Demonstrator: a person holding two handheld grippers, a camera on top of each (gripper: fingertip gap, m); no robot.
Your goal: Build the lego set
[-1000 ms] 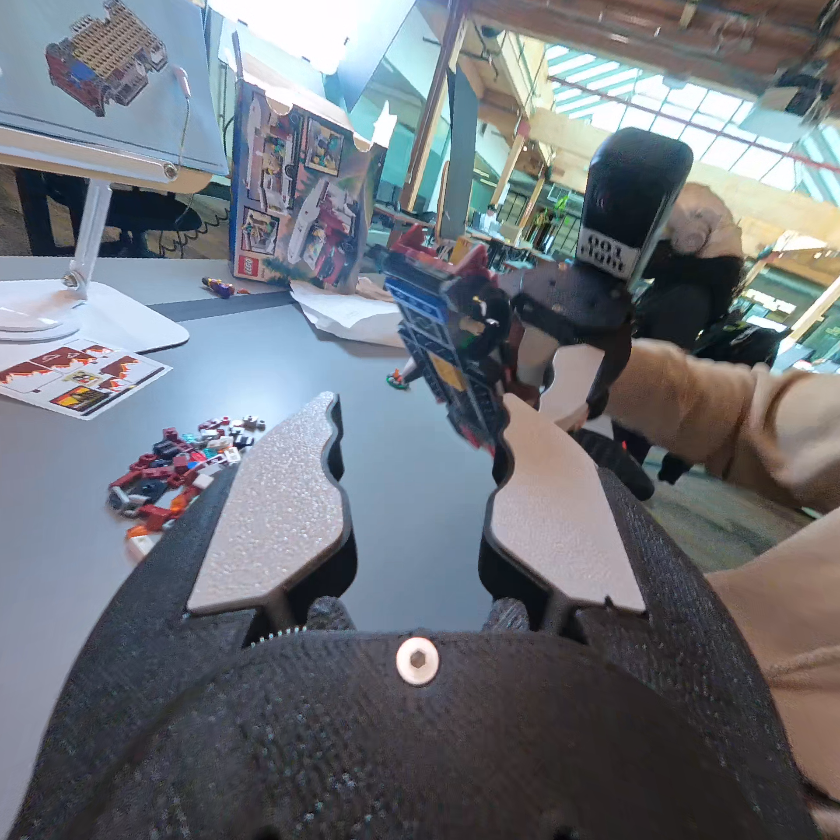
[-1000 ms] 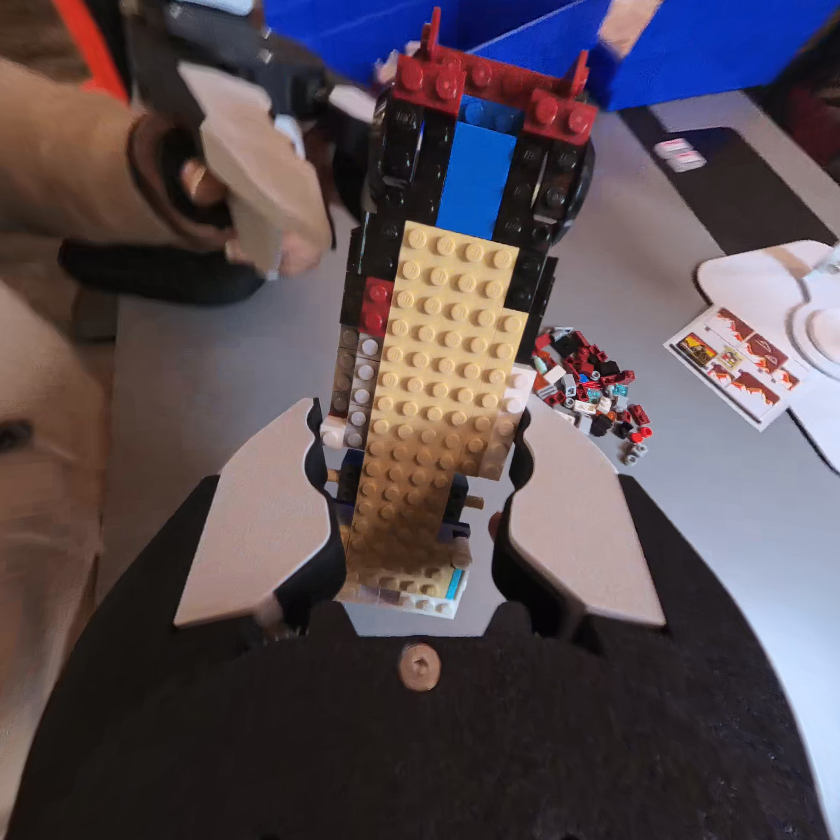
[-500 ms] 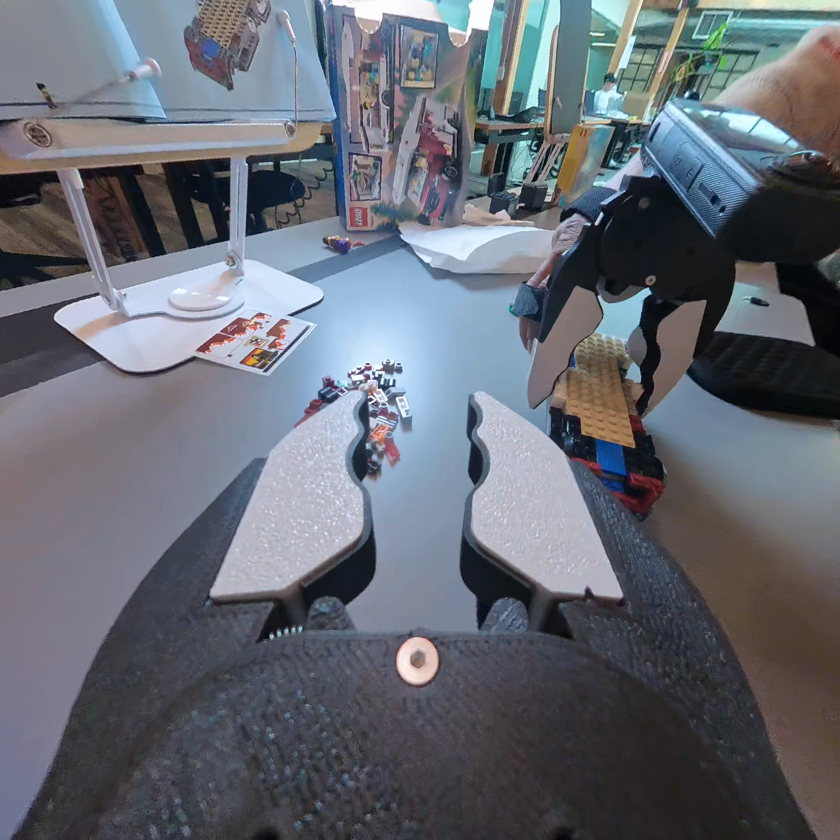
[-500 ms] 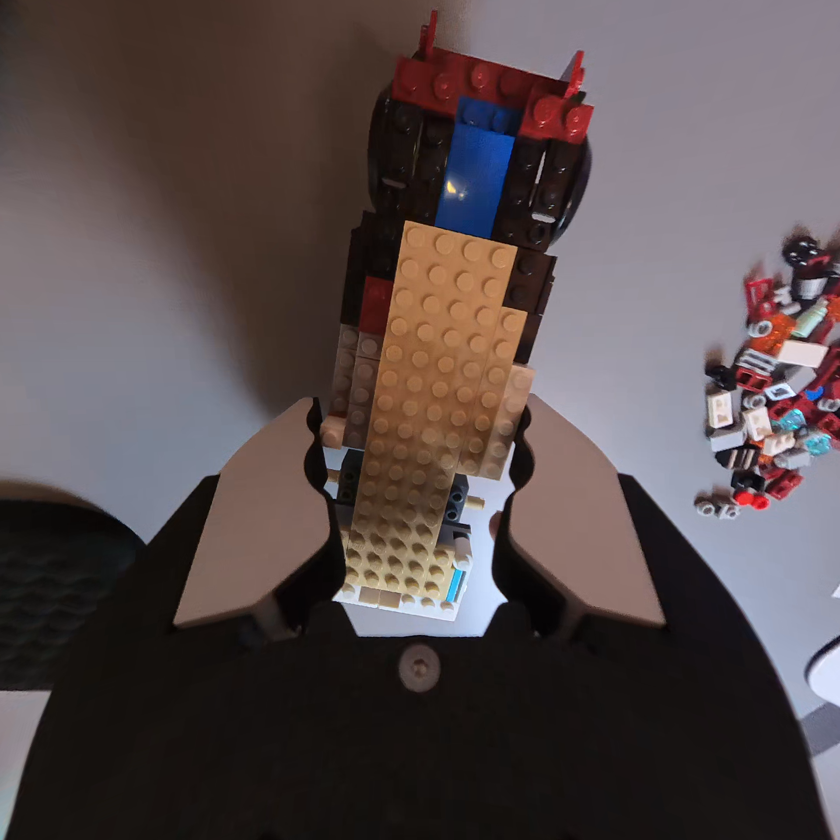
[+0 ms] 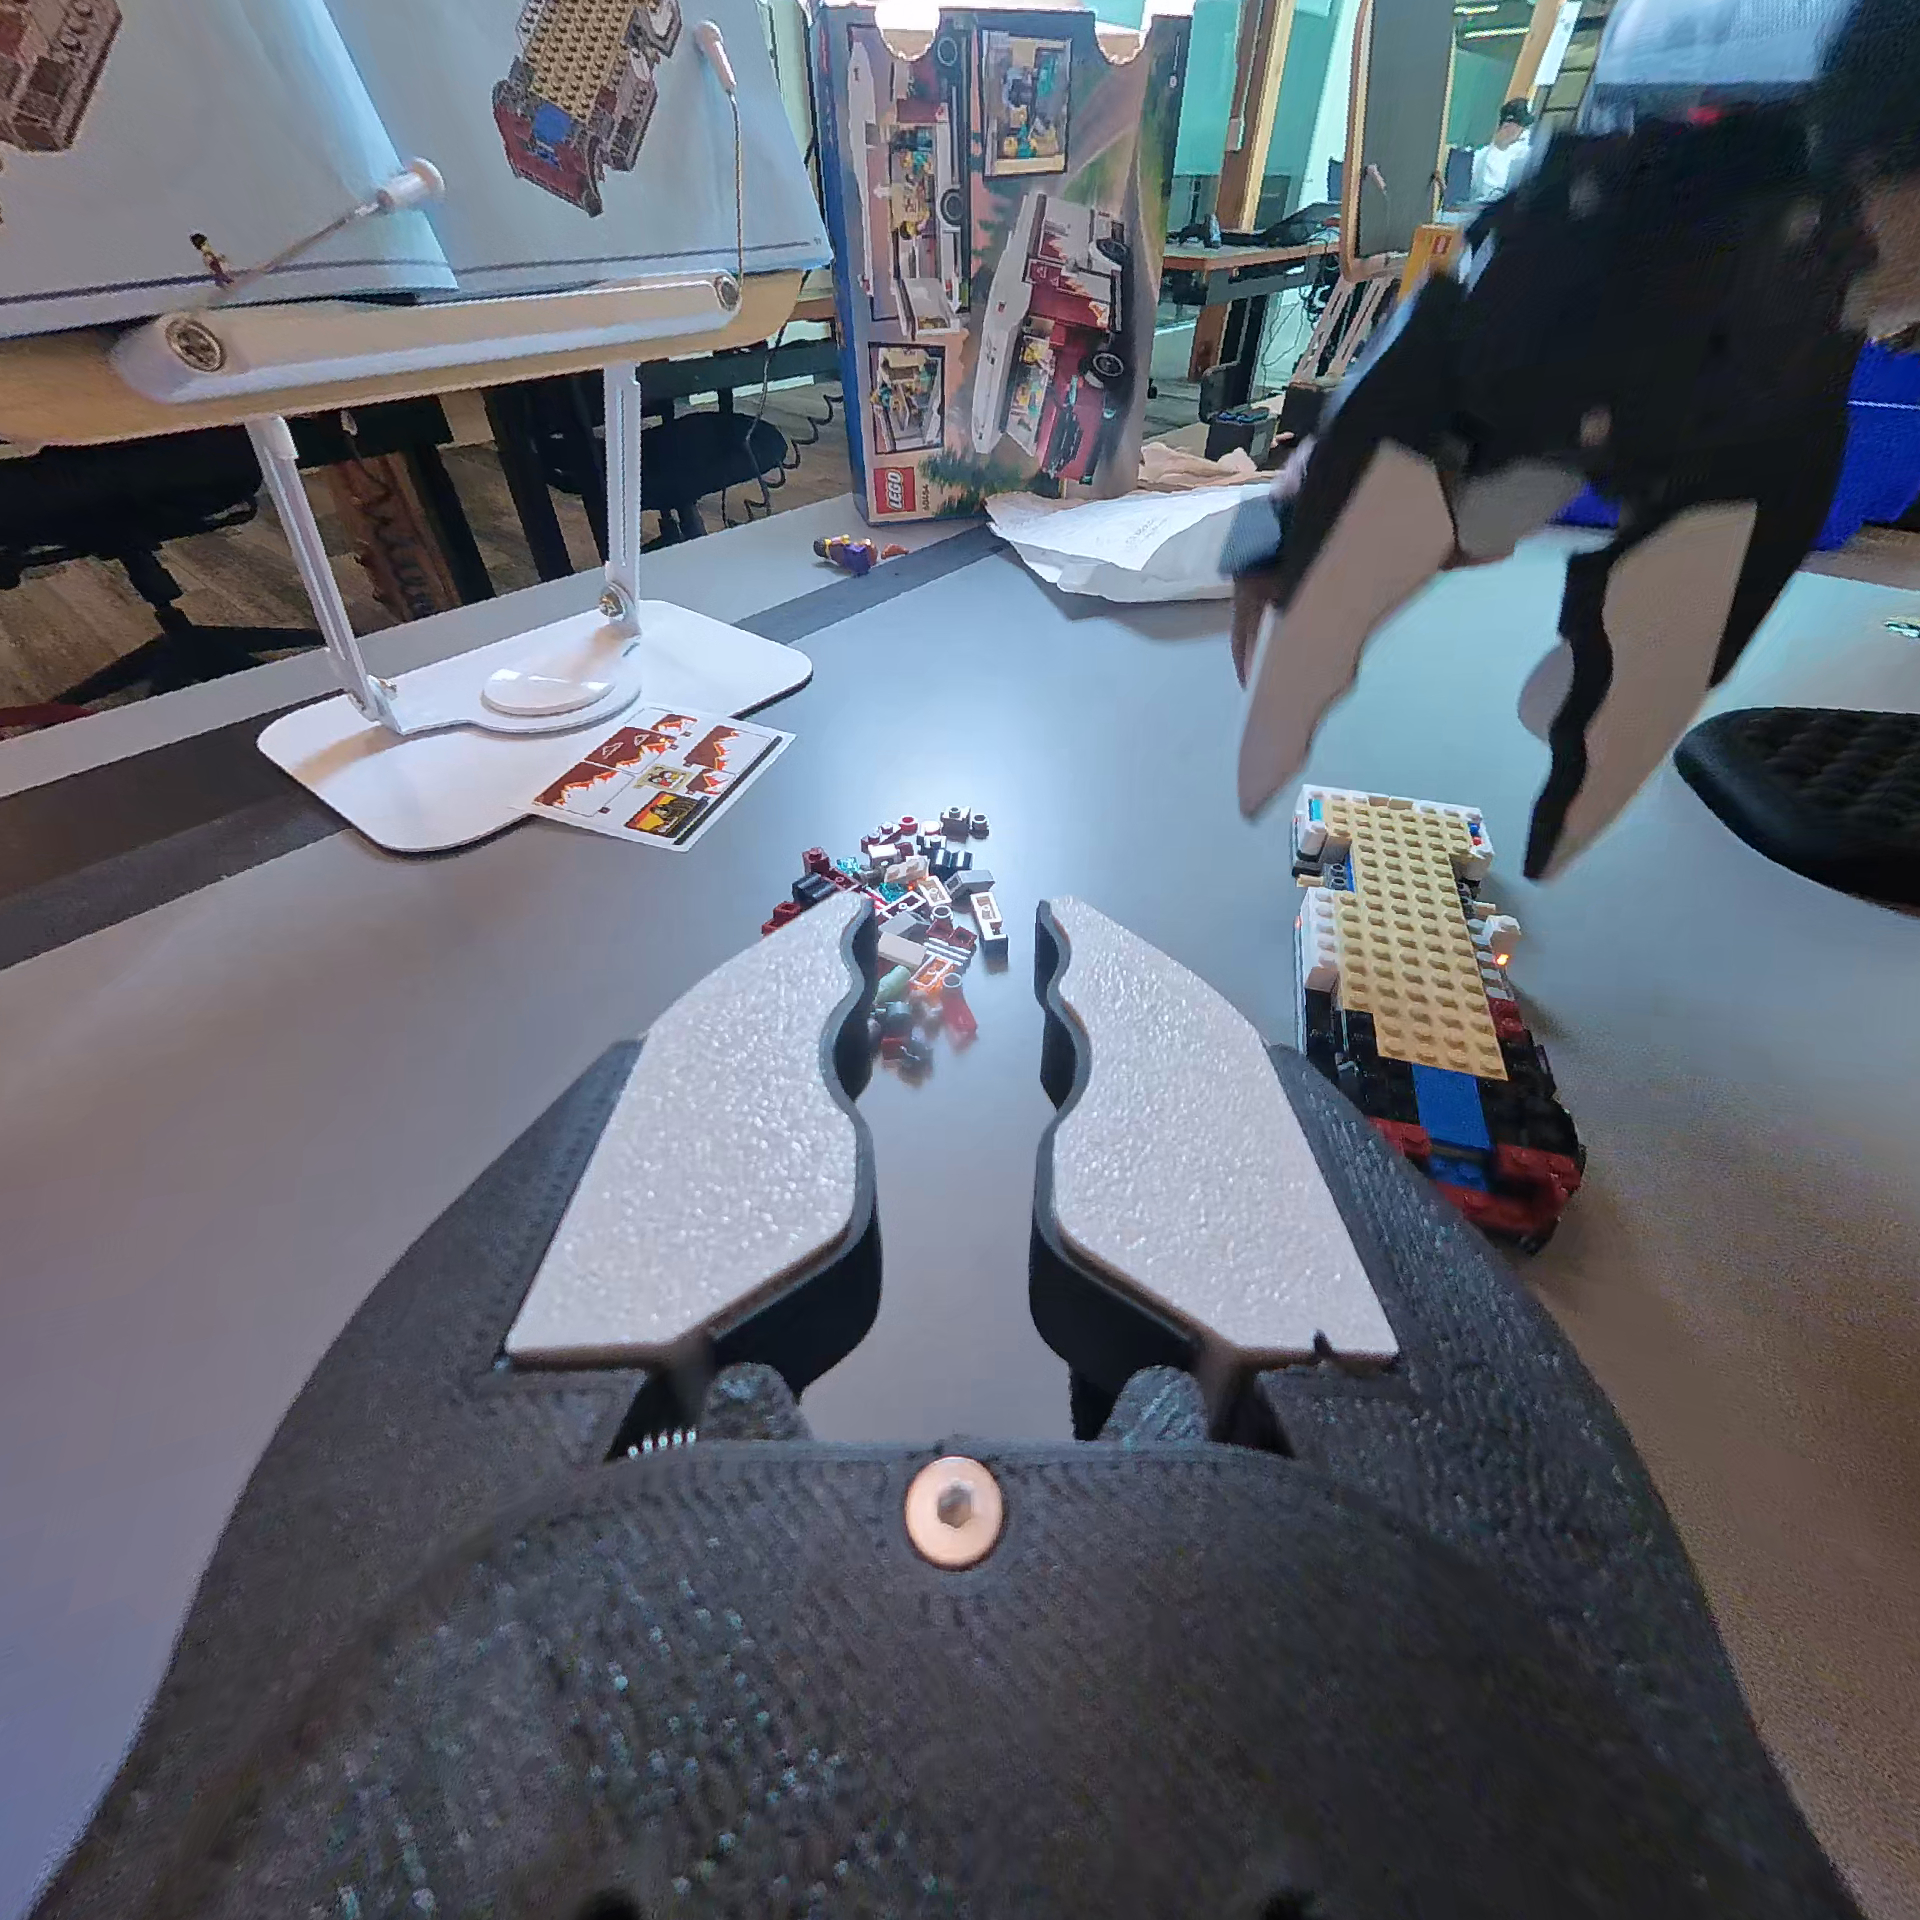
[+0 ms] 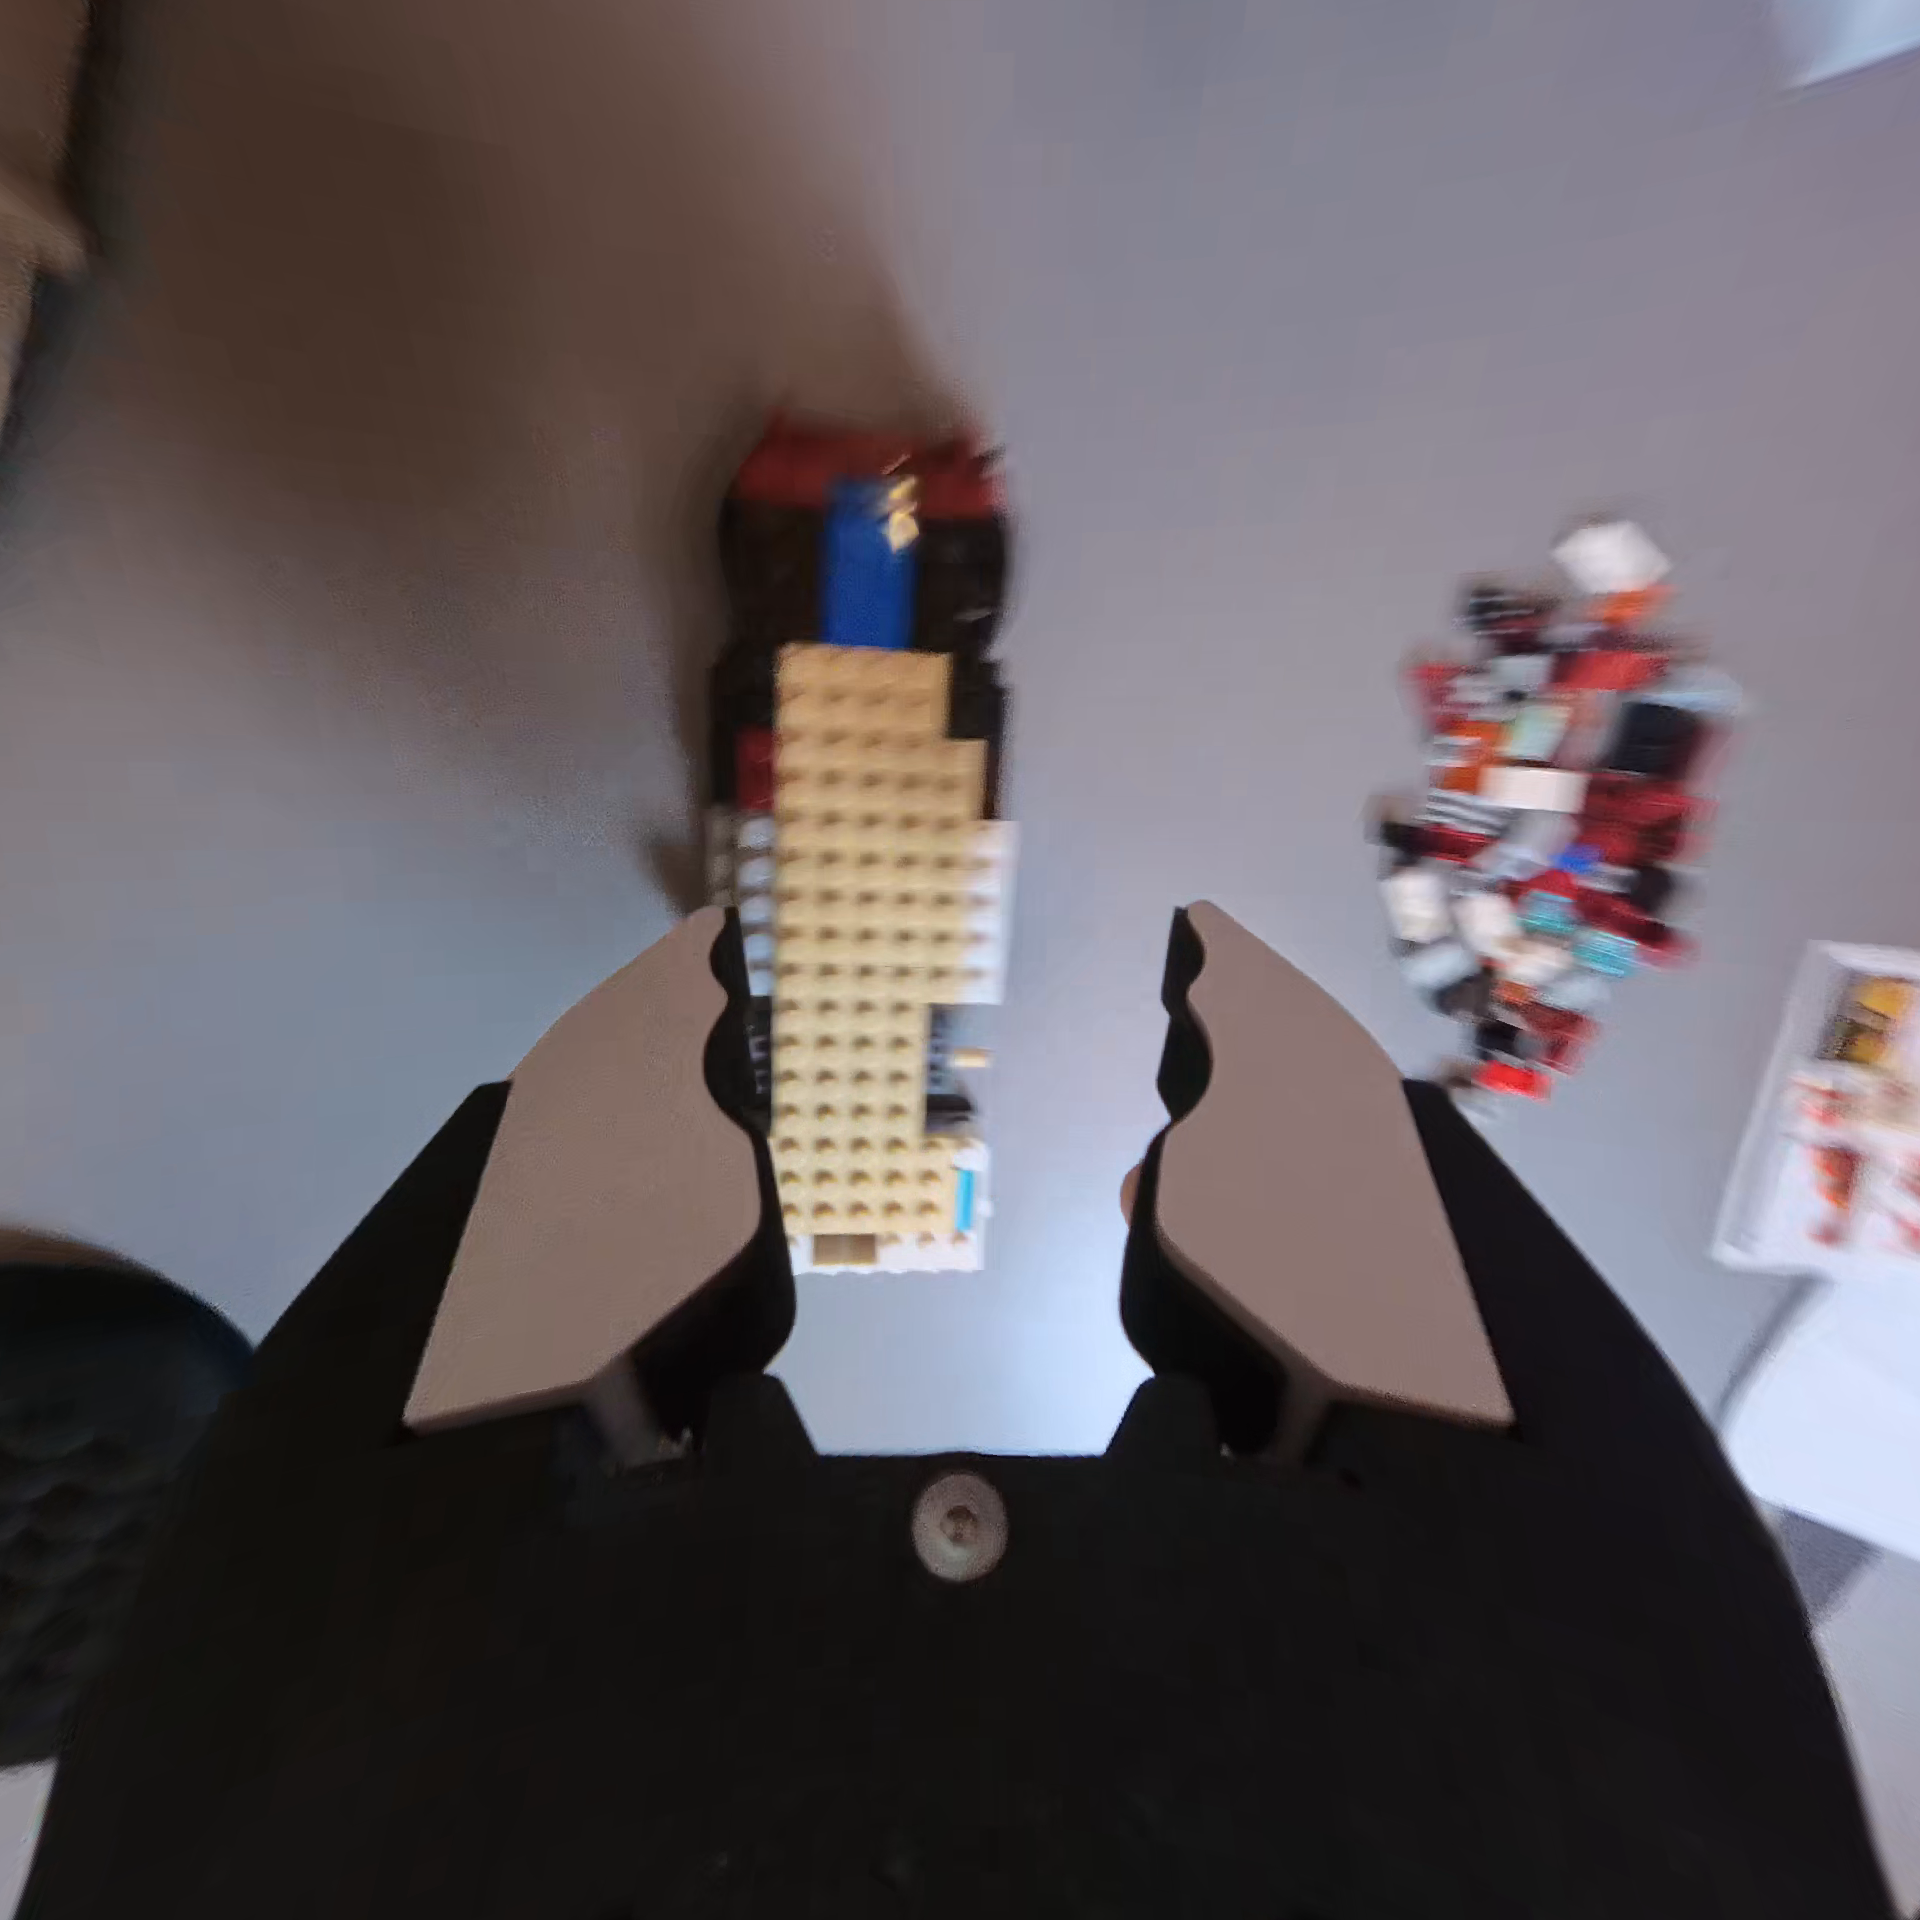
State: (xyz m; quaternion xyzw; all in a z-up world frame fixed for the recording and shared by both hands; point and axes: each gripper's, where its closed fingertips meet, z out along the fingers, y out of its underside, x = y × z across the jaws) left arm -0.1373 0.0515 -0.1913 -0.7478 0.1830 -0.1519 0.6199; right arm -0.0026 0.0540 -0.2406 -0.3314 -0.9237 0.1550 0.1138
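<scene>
We see the left hand-held gripper (image 5: 951,914) low over the grey worktop (image 5: 312,1039), its two pale fingers (image 5: 727,1122) standing a little apart with nothing between them; beyond its tips lies a small heap of loose bricks (image 5: 914,894) in dark red, black, white and orange, spread on the worktop. Just to the right of that gripper the brick-built model (image 5: 1413,997) rests flat on the worktop, its tan studded plate on top, with white bricks at the far end and blue, black and dark red bricks at the near end. Above the far end of the model hangs the right hand-held gripper (image 5: 1392,831), blurred, with its fingers spread wide and clear of the model. From its own view, the right hand-held gripper (image 6: 951,914) looks down on the model (image 6: 873,935), which lies below and nearer its left finger (image 6: 623,1143); the jaws are wide apart and grip nothing. The loose bricks (image 6: 1548,831) show off to the right there. Farther back in the left view stand a white stand (image 5: 499,707), a sticker sheet (image 5: 665,774) partly on its base, a printed box (image 5: 987,260) and crumpled white paper (image 5: 1132,540).
</scene>
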